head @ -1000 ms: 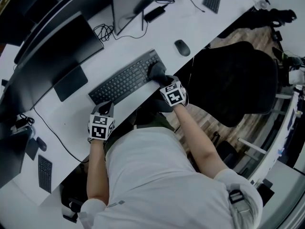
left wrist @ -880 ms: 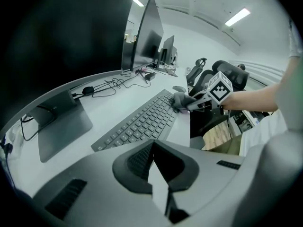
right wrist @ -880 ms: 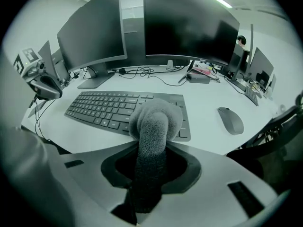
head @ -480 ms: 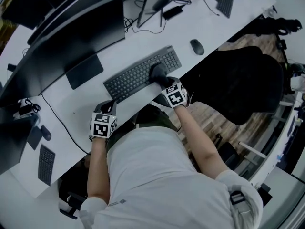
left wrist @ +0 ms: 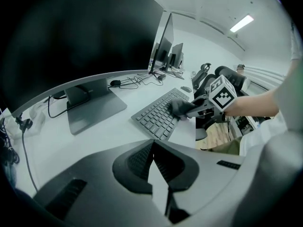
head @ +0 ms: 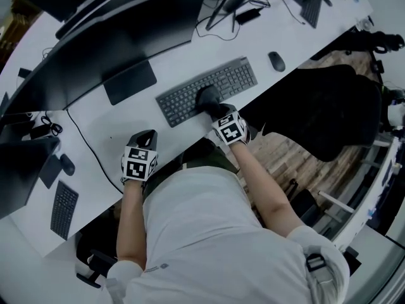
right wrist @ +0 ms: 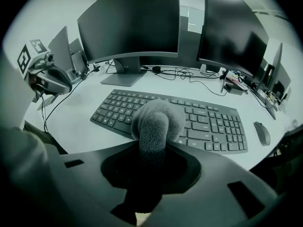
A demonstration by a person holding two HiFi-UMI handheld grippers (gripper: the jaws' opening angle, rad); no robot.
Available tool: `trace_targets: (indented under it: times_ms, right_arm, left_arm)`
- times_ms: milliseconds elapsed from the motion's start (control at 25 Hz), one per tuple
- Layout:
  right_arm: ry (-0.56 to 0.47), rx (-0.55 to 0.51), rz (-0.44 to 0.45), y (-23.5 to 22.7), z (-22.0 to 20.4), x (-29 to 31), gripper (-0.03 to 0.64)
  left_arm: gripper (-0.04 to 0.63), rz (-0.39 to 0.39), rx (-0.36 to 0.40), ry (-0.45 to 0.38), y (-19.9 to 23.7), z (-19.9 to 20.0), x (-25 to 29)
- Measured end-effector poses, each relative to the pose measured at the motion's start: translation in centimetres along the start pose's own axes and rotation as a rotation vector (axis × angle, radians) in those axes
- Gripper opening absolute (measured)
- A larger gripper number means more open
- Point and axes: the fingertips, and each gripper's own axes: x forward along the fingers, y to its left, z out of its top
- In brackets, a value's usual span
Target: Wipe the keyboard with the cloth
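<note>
A dark keyboard (head: 237,78) lies slantwise on the white desk (head: 95,128), close to its front edge. A grey fluffy cloth (head: 206,97) rests on the keys near the keyboard's middle, with my right gripper (head: 214,106) shut on it. In the right gripper view the cloth (right wrist: 156,119) bulges out of the jaws onto the lower key rows of the keyboard (right wrist: 213,124). My left gripper (head: 147,138) sits at the desk edge, left of the keyboard, shut and holding nothing. In the left gripper view the keyboard (left wrist: 154,115) and the cloth (left wrist: 179,108) lie ahead to the right.
Two large monitors (right wrist: 132,22) stand behind the keyboard, one stand foot (head: 130,81) just beyond it. A mouse (head: 276,61) lies right of the keyboard. Cables (right wrist: 189,74) trail at the back. A black office chair (head: 329,113) stands to the right; a second keyboard (head: 63,211) lies far left.
My right gripper has slid the cloth leftward along the keyboard, from its right end to about its middle. The head view has shifted. The left gripper stays at the desk edge.
</note>
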Motion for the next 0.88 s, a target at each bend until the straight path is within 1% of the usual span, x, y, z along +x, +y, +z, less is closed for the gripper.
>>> trace_targets:
  times_ms: [400,720,880]
  right_arm:
    - [-0.001,-0.087,0.075,9.3,1.9,1.4,0.109]
    - [-0.010,-0.174,0.187,16.7,3.6,2.2,0.109]
    - [-0.050,-0.160,0.237,19.1,5.3,1.5,0.109]
  left_arm:
    - [-0.002,0.019,-0.016,-0.028,2.6,-3.2,-3.3]
    - [-0.002,0.038,-0.028,-0.052,4.2,-4.4,-5.2]
    - [-0.002,0.053,-0.033,-0.083,5.0,-3.7,-6.3]
